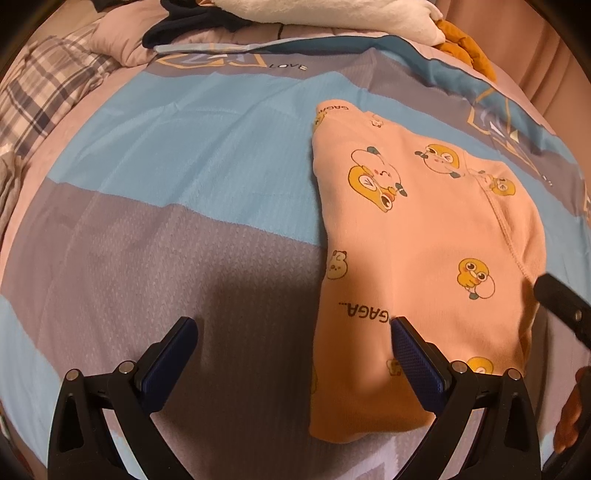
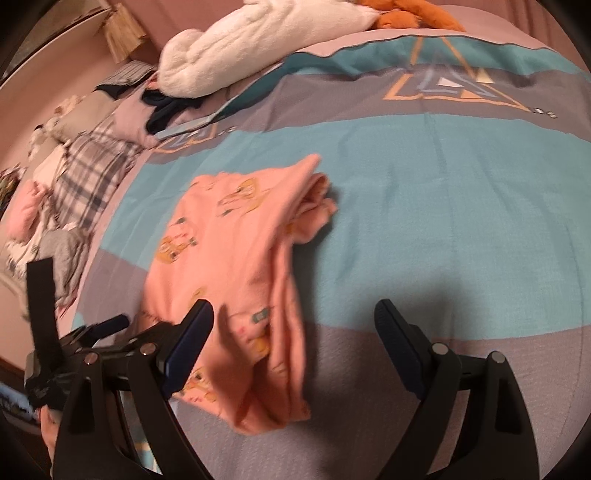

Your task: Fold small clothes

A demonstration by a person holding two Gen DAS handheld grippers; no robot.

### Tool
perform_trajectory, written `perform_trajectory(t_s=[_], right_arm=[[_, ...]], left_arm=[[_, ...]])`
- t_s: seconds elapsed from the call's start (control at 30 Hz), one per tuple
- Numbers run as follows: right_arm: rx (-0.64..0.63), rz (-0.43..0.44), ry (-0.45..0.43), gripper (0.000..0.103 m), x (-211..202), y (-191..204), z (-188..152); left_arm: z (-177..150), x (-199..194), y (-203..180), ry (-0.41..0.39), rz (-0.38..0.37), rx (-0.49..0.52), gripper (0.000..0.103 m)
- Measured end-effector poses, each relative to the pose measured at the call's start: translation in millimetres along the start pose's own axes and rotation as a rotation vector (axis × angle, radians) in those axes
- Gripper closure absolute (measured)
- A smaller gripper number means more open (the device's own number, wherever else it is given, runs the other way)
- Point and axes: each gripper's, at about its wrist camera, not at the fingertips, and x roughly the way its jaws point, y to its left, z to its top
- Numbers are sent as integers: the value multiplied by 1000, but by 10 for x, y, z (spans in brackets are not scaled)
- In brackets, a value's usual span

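The left claw [image 1: 293, 369] is hanging spread wide over the bed [image 1: 184, 147], pinching nothing, and its right-hand finger is overlapping the near left edge of the pink garment [image 1: 417, 240] in the left wrist view; whether the pad is touching the cloth cannot be told. The right claw [image 2: 295, 354] is likewise standing spread and empty, its left-hand finger over the garment's near part and its other finger over bare bedcover. The garment is lying folded into a long strip on the blue and grey cover, its long axis running away from both claws towards the pile of white fleece [image 1: 332, 14] at the far end. So the near short end is sitting between the two claws, about equally close to each, and the next fold probably calls for lifting that end and carrying it away along the strip.
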Motion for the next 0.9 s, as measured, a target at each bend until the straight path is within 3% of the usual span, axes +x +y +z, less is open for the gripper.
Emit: perform_trajectory(t_s=[0.13,0.27,0.9], right_arm=[[-49,1,29,14,70,77,-71],[-38,-80,54,14,162,12,-107],[-11,-119,60,14,84,-101,-225]], left_arm=[[2,-4,-1,0,0,0,1],[-13,-7,5,3,-5,-1,1],[-142,-75,46,16,-3,6,1]])
